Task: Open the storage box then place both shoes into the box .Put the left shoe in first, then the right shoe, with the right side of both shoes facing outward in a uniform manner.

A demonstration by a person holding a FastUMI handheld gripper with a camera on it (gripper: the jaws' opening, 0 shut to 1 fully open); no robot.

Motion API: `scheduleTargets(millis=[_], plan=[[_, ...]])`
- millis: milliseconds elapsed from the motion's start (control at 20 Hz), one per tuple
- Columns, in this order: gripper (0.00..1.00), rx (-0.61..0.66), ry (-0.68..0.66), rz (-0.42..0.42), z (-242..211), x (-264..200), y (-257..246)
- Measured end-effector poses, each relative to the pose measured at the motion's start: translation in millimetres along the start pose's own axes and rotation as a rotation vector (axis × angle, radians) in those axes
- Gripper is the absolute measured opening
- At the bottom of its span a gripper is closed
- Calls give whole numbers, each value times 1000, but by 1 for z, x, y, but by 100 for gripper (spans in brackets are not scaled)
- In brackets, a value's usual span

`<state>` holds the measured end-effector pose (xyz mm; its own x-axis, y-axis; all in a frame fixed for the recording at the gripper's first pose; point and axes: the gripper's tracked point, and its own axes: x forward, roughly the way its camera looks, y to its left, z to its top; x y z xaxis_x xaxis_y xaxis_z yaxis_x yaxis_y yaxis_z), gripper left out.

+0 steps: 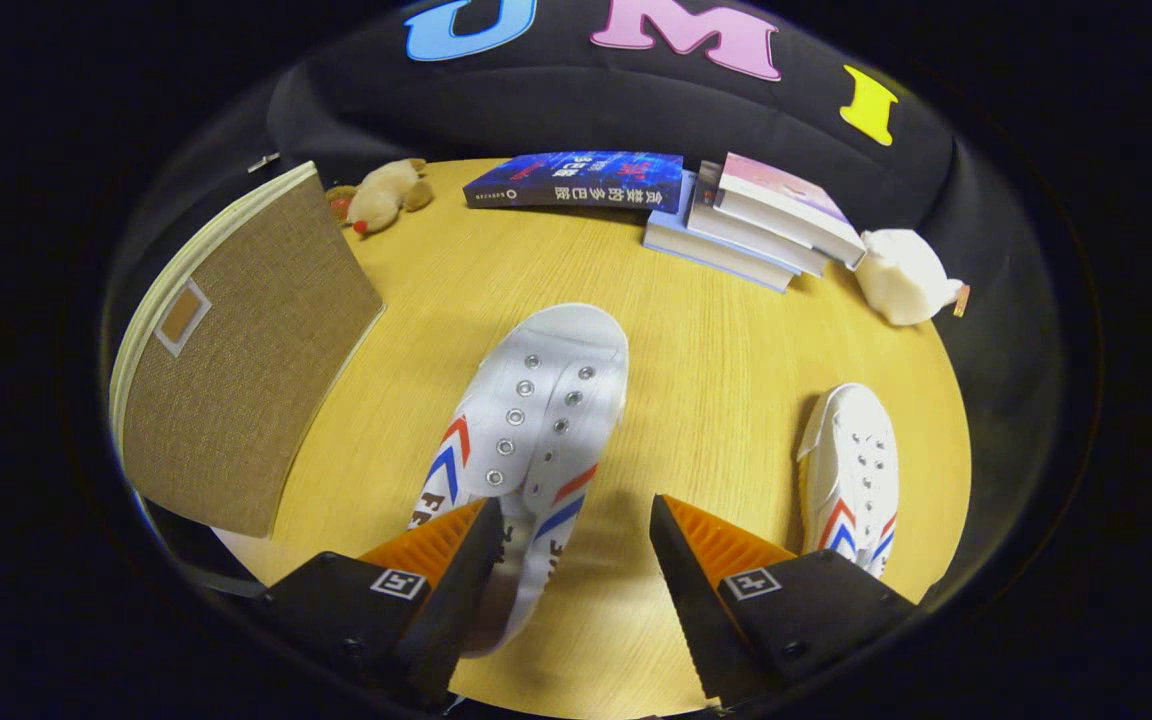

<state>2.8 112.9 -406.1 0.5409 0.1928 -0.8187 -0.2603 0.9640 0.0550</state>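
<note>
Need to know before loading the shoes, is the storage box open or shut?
Cannot tell for sure. The storage box shows one flat fabric face; its inside is unseen. Both shoes lie on the table. The gripper is open.

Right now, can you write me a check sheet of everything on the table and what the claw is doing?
Surface: wooden table, bare in the middle.
Job's things: brown storage box, lid shut; near shoe partly between the fingers; far shoe beside it, apart.
Clutter: blue book, stack of books, brown plush toy, white plush toy.
Grippers: claw open, one finger over the near shoe's heel.
Cables: nothing seen.
Surroundings: black cloth wall.
</note>
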Motion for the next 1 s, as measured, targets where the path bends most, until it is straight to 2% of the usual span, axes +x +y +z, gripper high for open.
scheduleTargets(millis=[150,250,300,350,400,500,600,700,800,1000], plan=[[71,68,13,58,-4,0,4],[59,177,38,102,-7,2,13],[36,222,38,106,-4,2,11],[36,252,55,106,-5,2,12],[31,279,55,99,-3,2,9],[13,324,48,98,-4,1,8],[6,335,36,112,-3,0,7],[5,362,28,122,0,-4,7],[5,336,14,110,5,-16,8],[5,306,-37,142,27,-65,25]])
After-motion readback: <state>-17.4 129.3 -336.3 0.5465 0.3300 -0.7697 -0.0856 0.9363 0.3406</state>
